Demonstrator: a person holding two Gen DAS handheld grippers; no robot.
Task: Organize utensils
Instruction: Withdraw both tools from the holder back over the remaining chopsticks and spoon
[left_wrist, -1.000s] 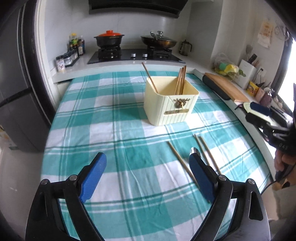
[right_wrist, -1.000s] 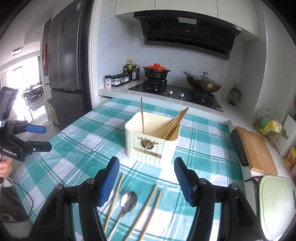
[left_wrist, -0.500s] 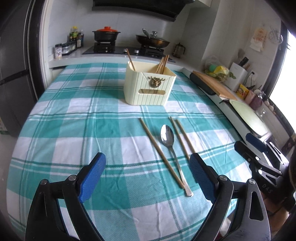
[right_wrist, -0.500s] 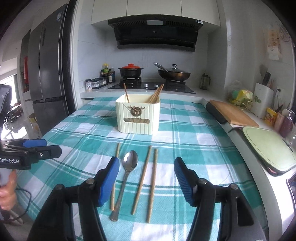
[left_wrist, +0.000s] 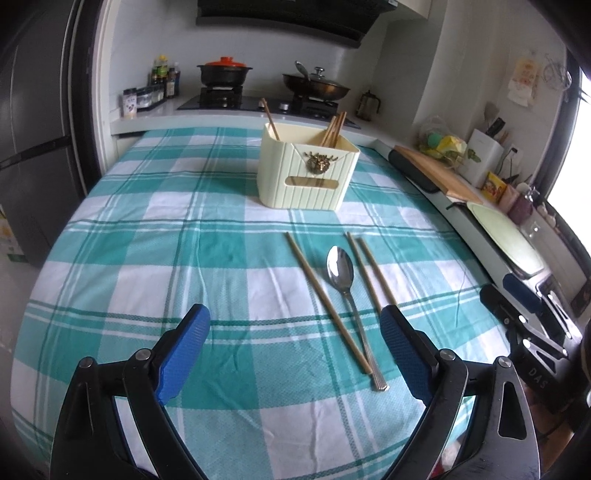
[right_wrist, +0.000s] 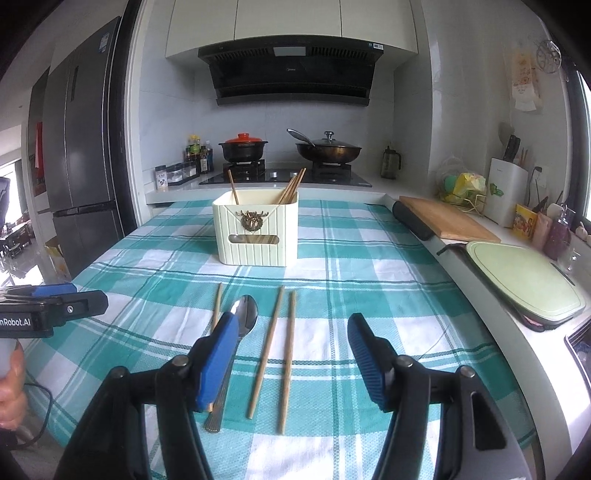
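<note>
Both views pulled back; metal spoon (right_wrist: 246, 315) beside wooden chopsticks (right_wrist: 288, 363).

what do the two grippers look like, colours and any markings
Both the left gripper and right gripper have black plastic frames with silver rivets and textured blue pads. Seen from outside, white lettering marks their bodies, and a thin black cable trails from the left.

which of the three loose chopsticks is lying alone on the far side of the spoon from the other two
The single chopstick to the left of the spoon. The other two chopsticks lie together on the spoon's right, nearly parallel to each other.
</note>
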